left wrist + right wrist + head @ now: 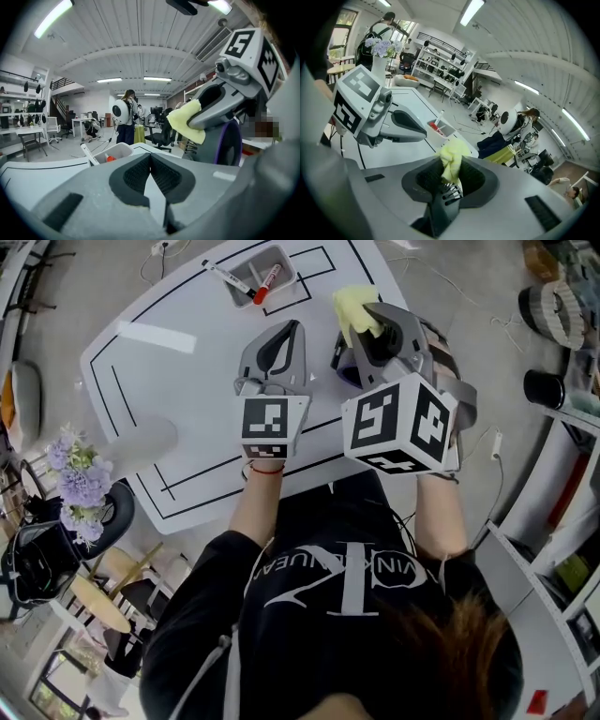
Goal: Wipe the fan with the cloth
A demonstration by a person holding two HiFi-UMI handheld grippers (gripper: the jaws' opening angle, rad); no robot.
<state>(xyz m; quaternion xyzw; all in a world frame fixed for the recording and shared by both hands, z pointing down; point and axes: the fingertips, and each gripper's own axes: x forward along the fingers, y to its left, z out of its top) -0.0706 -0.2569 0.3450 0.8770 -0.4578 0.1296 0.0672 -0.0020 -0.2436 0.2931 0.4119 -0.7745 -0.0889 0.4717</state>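
Observation:
My right gripper (pixel 370 320) is shut on a crumpled yellow cloth (pixel 352 307), which sticks out past its fingertips. Under that gripper a small dark fan with a purple rim (pixel 345 367) stands on the white table (pixel 178 381). In the right gripper view the cloth (pixel 452 157) hangs between the pads and the fan's grille (pixel 449 191) shows just below it. The left gripper (pixel 292 326) is shut and holds nothing, left of the fan. In the left gripper view the fan (pixel 220 147) and cloth (pixel 185 121) are at the right.
A white tray with markers (pixel 258 279) stands at the table's far edge. A vase of purple flowers (pixel 80 474) and chairs are at the near left, shelves (pixel 562 549) at the right. A person with a backpack (pixel 125 115) stands far beyond the table.

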